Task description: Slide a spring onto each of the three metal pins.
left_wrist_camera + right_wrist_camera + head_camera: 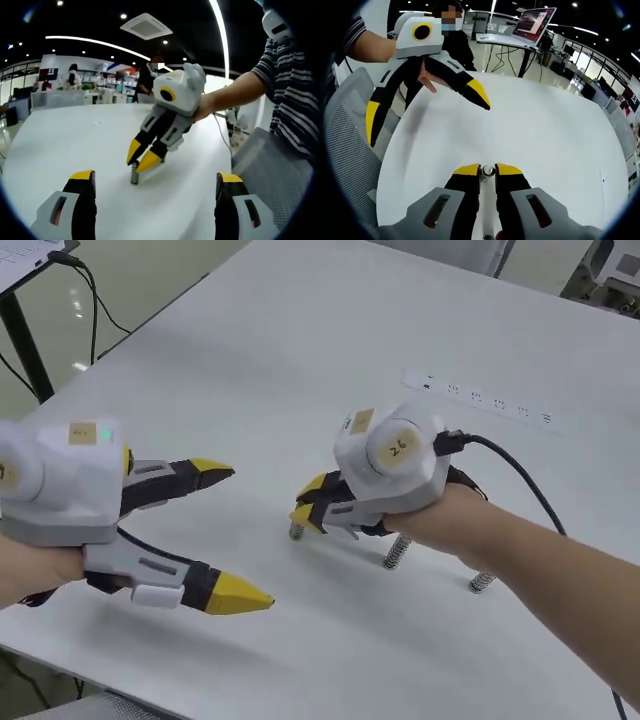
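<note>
A white power strip (480, 400) lies toward the counter's (250, 360) far edge, and a black cable (530, 490) runs from the right tongs (305, 513) back over it. By the right wrist (450, 520), a second spring (397, 552) and a third spring (482, 582) stand upright. The right tongs, nearly closed, pinch the top of a spring (296, 531) on its pin (486, 173) near the counter's front edge. The left tongs (228, 533) gape wide and hold nothing.
</note>
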The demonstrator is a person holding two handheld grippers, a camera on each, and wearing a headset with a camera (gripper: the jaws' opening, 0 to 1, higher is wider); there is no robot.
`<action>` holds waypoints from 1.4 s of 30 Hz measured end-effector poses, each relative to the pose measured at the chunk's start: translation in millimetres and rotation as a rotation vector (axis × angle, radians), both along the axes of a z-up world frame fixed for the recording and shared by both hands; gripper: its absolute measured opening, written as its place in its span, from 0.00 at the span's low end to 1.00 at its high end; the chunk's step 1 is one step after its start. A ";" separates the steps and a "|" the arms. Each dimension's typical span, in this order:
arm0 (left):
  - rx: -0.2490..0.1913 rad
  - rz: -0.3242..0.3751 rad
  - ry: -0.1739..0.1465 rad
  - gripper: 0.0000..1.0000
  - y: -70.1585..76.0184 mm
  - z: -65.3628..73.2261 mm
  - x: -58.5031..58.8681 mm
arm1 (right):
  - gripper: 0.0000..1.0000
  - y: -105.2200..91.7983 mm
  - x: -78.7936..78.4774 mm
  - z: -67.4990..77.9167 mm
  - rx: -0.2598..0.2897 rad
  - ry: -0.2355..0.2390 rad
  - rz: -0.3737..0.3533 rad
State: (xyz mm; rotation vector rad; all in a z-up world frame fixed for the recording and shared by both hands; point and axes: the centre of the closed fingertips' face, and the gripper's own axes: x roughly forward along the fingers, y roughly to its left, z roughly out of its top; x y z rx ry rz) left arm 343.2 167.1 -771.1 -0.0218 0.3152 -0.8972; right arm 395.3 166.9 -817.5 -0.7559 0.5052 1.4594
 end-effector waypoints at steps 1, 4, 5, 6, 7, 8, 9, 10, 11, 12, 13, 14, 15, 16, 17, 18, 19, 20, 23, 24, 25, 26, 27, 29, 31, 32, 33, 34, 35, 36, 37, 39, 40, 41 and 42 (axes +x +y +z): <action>-0.002 0.002 -0.001 0.97 0.1 0.7 0.6 | 0.09 0.0 0.0 0.2 0.001 -0.004 0.000; -0.006 0.002 -0.002 0.97 -0.6 2.2 1.4 | 0.11 0.4 0.4 0.2 0.000 0.000 -0.003; -0.006 0.002 -0.004 0.97 -1.4 2.9 1.7 | 0.13 0.3 1.8 0.4 0.000 -0.002 -0.011; -0.006 0.001 -0.005 0.97 -2.0 3.0 1.8 | 0.14 0.2 2.7 0.6 0.001 -0.003 -0.017; -0.006 -0.002 -0.004 0.97 -2.8 3.2 1.6 | 0.14 0.2 3.4 1.4 0.005 0.000 -0.021; -0.006 -0.003 -0.003 0.97 -3.7 3.2 1.6 | 0.14 0.3 3.2 2.0 0.010 0.006 -0.024; -0.006 -0.004 -0.003 0.97 -4.2 3.5 1.6 | 0.14 0.2 3.0 2.5 0.012 0.008 -0.026; -0.006 -0.007 -0.003 0.97 -5.0 3.8 1.4 | 0.15 0.0 3.0 3.1 0.014 0.008 -0.027; -0.006 -0.008 -0.003 0.97 -5.5 4.1 1.3 | 0.15 -0.1 2.8 3.6 0.015 0.008 -0.027; -0.005 -0.010 -0.003 0.97 -6.1 4.6 1.1 | 0.16 -0.5 2.4 3.9 0.014 0.009 -0.025; -0.004 -0.011 -0.002 0.97 -6.4 4.7 0.8 | 0.18 -0.8 2.7 4.3 0.015 0.008 -0.028; -0.003 -0.012 -0.003 0.97 -6.6 4.9 0.8 | 0.21 -0.6 2.7 5.3 0.022 0.014 -0.035; -0.004 -0.012 -0.003 0.97 -6.8 5.4 0.7 | 0.24 -0.5 2.4 6.1 0.027 0.020 -0.039; -0.004 -0.012 -0.003 0.97 -6.9 5.8 0.7 | 0.25 -0.7 2.7 7.2 0.033 0.020 -0.043; -0.005 -0.011 -0.003 0.98 -7.0 6.4 0.8 | 0.25 -1.5 2.6 8.3 0.038 0.019 -0.044; -0.005 -0.010 -0.004 0.98 -7.0 6.7 0.9 | 0.25 -2.2 3.1 8.8 0.039 0.015 -0.047; -0.003 -0.009 -0.004 0.98 -6.9 6.8 1.0 | 0.25 -4.1 3.8 10.3 0.042 0.011 -0.054; -0.003 -0.009 -0.003 0.98 -7.1 7.1 1.0 | 0.25 -4.8 4.0 11.6 0.048 0.011 -0.056; -0.007 -0.008 -0.003 0.98 -7.9 8.4 1.7 | 0.29 -7.6 4.8 20.4 0.088 0.017 -0.085; -0.009 -0.009 -0.003 0.98 -8.7 8.9 2.0 | 0.30 -9.0 4.8 24.5 0.108 0.030 -0.105; -0.010 -0.008 -0.004 0.98 -9.1 9.4 2.4 | 0.32 -10.5 4.6 27.2 0.120 0.035 -0.112; -0.012 -0.006 -0.008 0.98 -9.8 10.3 3.0 | 0.33 -13.6 5.5 31.0 0.138 0.033 -0.121; -0.013 -0.006 -0.007 0.98 -10.1 10.4 3.2 | 0.34 -14.7 5.8 32.2 0.144 0.031 -0.123; -0.018 -0.007 -0.006 0.98 -11.7 11.3 3.8 | 0.37 -20.8 6.2 36.8 0.167 0.033 -0.144; -0.016 -0.012 -0.006 0.98 -13.6 11.8 4.1 | 0.39 -27.4 7.8 39.0 0.184 0.037 -0.165; -0.015 -0.013 -0.008 0.98 -14.6 12.3 4.4 | 0.40 -30.8 8.7 40.6 0.198 0.043 -0.182; -0.015 -0.015 -0.008 0.98 -15.3 12.6 4.5 | 0.41 -33.1 8.9 42.0 0.210 0.046 -0.192; -0.011 -0.019 -0.010 0.98 -16.6 12.9 4.6 | 0.42 -36.5 8.2 43.3 0.220 0.055 -0.201; -0.010 -0.020 -0.010 0.98 -17.2 13.4 5.0 | 0.43 -38.9 7.5 44.3 0.228 0.059 -0.210; -0.012 -0.022 -0.009 0.98 -18.3 14.0 5.2 | 0.44 -41.6 5.4 46.8 0.244 0.060 -0.213; -0.013 -0.023 -0.009 0.98 -19.0 14.8 5.5 | 0.46 -43.8 4.0 48.2 0.253 0.060 -0.214; -0.014 -0.027 -0.011 0.98 -20.6 16.4 6.0 | 0.49 -49.0 1.4 52.5 0.283 0.062 -0.225; -0.017 -0.028 -0.012 0.98 -21.2 17.3 6.2 | 0.52 -51.3 0.5 53.2 0.287 0.062 -0.229; -0.018 -0.028 -0.014 0.98 -22.2 19.6 7.0 | 0.54 -54.8 -0.4 54.4 0.299 0.063 -0.237; -0.015 -0.029 -0.016 0.98 -22.6 20.4 7.6 | 0.56 -57.4 -0.5 54.9 0.303 0.060 -0.243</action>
